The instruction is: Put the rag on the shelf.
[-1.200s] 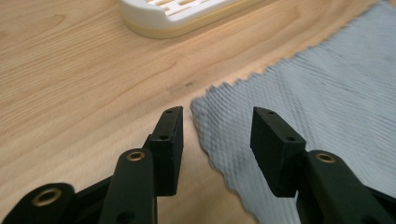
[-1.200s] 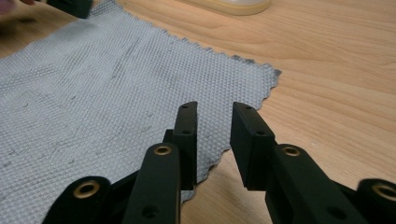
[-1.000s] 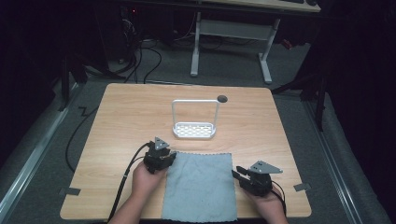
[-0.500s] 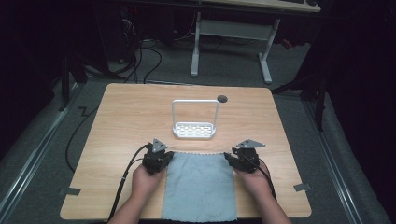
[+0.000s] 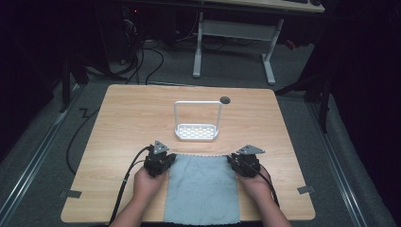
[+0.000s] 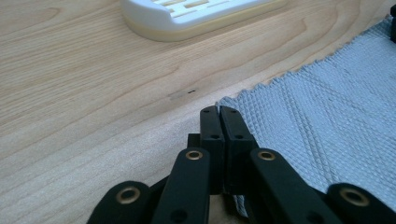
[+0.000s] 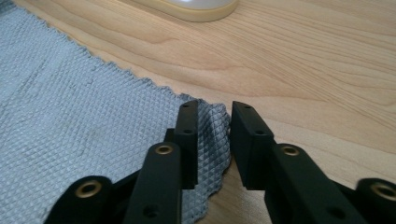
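Below, pale wood table [image 5: 123,123] w/ small dark hole nr far edge, dark room, grey floor, cables behind. Grey cloth [image 5: 202,189] flat at near edge, front cut off. Left claw [image 6: 219,112] pinched on cloth's far-left corner; right claw [image 7: 213,116] narrowly parted round far-right corner. White rack [image 5: 197,132] just beyond.

At the lower middle of the high view, a grey cloth [image 5: 202,189] is showing a rough diamond weave. The table [image 5: 132,118] is looking like smooth matt wood; the white rack [image 5: 196,132] is shining like glossy plastic.
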`<state>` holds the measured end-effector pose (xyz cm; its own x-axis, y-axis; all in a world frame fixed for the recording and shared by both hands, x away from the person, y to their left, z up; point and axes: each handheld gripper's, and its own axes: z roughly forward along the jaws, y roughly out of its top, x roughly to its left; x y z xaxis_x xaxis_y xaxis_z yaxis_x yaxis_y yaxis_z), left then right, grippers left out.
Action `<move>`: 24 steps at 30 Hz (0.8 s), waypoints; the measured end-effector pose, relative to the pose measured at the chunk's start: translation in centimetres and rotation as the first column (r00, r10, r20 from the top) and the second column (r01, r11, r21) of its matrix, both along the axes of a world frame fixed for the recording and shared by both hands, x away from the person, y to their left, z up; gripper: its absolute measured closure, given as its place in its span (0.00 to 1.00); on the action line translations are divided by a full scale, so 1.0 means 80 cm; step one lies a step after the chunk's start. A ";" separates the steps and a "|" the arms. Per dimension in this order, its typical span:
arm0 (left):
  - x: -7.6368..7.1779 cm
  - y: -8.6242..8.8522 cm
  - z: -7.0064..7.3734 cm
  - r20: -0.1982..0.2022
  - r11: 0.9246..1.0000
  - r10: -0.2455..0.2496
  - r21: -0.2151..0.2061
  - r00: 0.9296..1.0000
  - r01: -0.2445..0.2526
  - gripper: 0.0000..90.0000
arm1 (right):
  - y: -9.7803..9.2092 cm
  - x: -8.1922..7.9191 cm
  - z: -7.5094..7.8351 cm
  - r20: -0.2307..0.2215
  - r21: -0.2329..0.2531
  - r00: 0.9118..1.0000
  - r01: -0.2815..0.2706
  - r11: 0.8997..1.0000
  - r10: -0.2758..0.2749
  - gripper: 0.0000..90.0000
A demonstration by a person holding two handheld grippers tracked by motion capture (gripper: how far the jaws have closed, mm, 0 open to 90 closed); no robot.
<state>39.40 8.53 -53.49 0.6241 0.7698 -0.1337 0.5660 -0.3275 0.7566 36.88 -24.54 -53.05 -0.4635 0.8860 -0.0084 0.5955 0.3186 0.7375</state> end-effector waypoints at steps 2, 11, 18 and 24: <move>0.000 0.000 0.000 0.000 1.000 0.000 0.000 1.000 0.000 0.99 | 0.001 0.000 0.000 0.001 -0.002 1.000 -0.010 1.000 0.010 0.87; -0.002 0.002 0.001 0.009 1.000 0.000 -0.015 1.000 0.000 1.00 | 0.008 -0.002 0.000 0.025 -0.016 0.999 -0.040 0.999 0.040 0.99; -0.008 0.011 0.010 0.039 0.998 0.006 -0.066 0.999 -0.004 1.00 | 0.004 -0.008 0.014 0.074 0.056 0.997 -0.041 0.998 0.037 0.99; -0.017 0.019 0.028 0.095 0.993 0.016 -0.119 0.995 -0.005 1.00 | 0.001 -0.017 0.028 0.129 0.091 0.991 -0.048 0.995 0.036 0.99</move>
